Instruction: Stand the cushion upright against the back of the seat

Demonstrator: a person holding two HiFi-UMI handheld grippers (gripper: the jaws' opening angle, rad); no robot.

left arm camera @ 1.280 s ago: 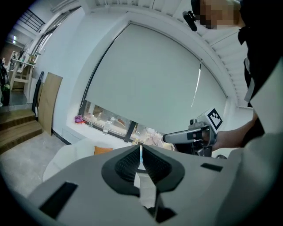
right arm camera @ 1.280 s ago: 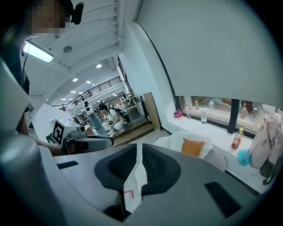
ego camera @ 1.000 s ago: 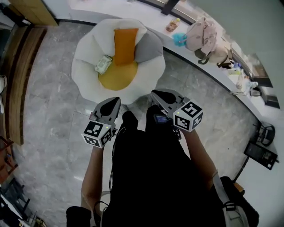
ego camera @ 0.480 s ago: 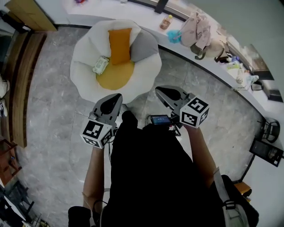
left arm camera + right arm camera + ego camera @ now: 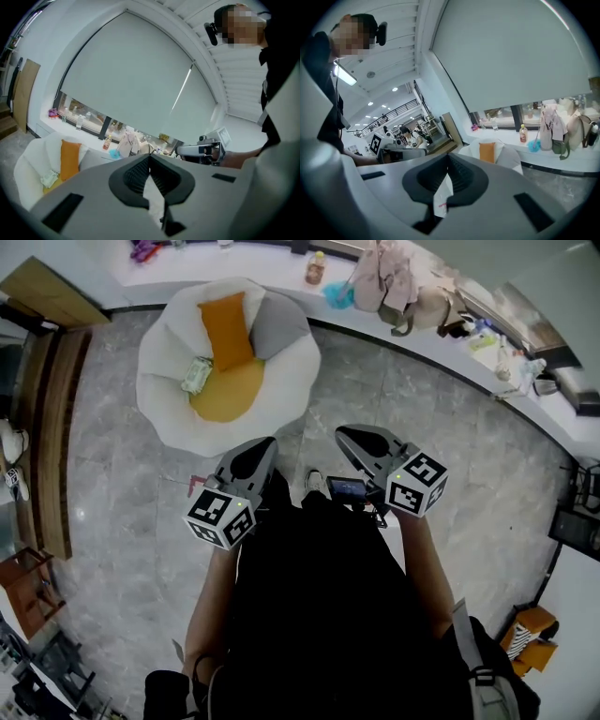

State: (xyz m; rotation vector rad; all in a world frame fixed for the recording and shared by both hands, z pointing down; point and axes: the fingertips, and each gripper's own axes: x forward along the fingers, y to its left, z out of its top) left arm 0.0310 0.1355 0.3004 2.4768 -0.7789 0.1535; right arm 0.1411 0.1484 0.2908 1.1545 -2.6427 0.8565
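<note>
The orange cushion [image 5: 227, 329] stands upright against the back of the white petal-shaped chair [image 5: 169, 418], beside a grey cushion [image 5: 278, 324]. Below it lie an orange seat pad [image 5: 228, 390] and a small pale packet [image 5: 195, 376]. Both grippers hang over the grey floor, well short of the chair. My left gripper [image 5: 255, 456] and my right gripper [image 5: 352, 439] are both shut and hold nothing. The cushion [image 5: 69, 158] shows small at the lower left of the left gripper view, beyond that gripper [image 5: 150, 157]. In the right gripper view the cushion [image 5: 487, 152] sits past the gripper [image 5: 449, 158].
A long white window ledge [image 5: 394, 320] curves behind the chair, carrying a bottle [image 5: 315, 268], a blue item [image 5: 339, 294] and bags [image 5: 389, 282]. Wooden panelling [image 5: 52, 427] runs along the left. The person's shoe [image 5: 316, 483] is on the marble floor between the grippers.
Both grippers and the head camera have drawn back from the chair, which now sits farther off at the upper left. The cushion stays upright, and both grippers stay shut.
</note>
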